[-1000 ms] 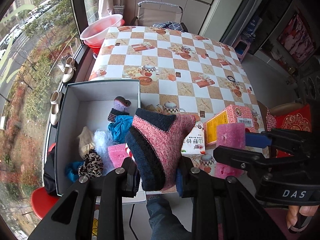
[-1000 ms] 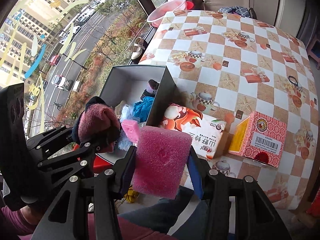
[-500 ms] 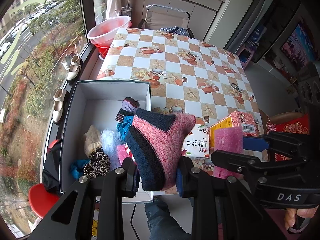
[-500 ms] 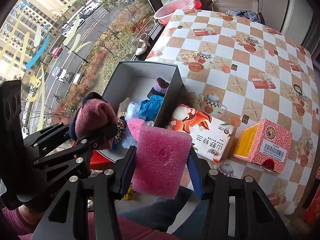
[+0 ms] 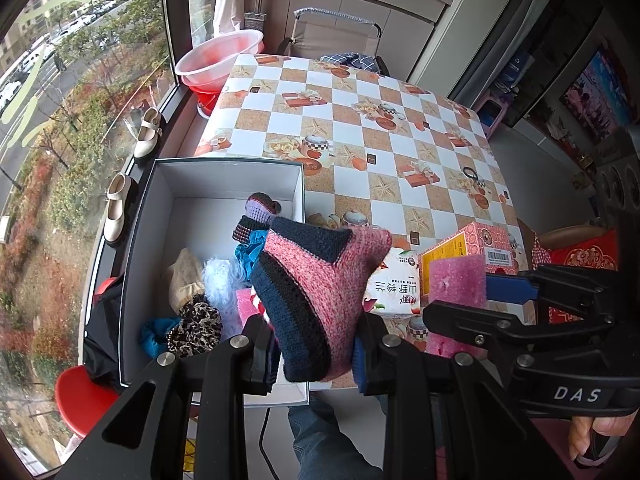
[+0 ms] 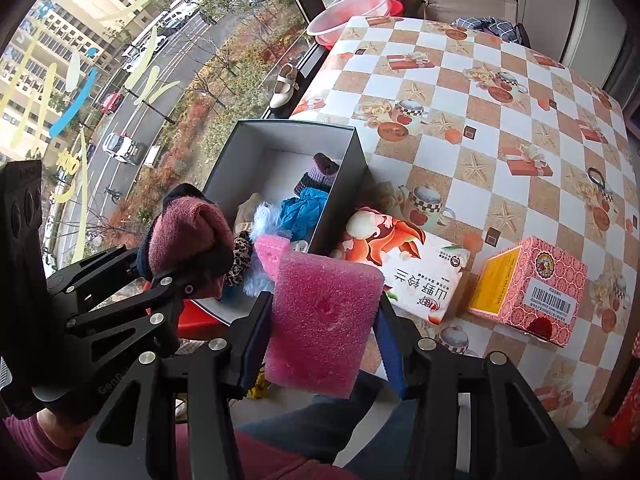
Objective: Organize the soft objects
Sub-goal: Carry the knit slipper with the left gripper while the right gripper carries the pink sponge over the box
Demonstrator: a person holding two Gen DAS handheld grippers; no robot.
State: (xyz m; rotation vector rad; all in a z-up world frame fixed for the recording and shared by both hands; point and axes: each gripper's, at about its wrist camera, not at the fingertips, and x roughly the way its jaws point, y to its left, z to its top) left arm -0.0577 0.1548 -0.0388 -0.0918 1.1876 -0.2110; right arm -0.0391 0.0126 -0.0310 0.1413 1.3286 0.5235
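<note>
Scanning left to right: open grey box (image 5: 152, 240) at the table's near-left corner, already holding soft stuff — beige pouch, leopard scrunchie (image 5: 196, 326), fluffy pale-blue piece, blue cloth, small pink sponge, purple knit sock (image 5: 256, 216). Left gripper (image 5: 316, 344) is clamped narrow on a pink-and-navy knitted sock (image 5: 316, 292), which sticks up and away from the jaws, long axis roughly along the fingers, hanging over the box's near-right edge. Box interior lies just left and beyond it, so left hand is the nearer one to drop. Right gripper (image 6: 320, 340) pinches a pink foam sponge (image 6: 324, 320) upright between its pads, held over the table's near edge; box lies to its left, past the other gripper. Further right on the table (image 6: 500, 128): tissue pack (image 6: 408, 272), then pink-yellow carton (image 6: 528, 284), both untouched.
</note>
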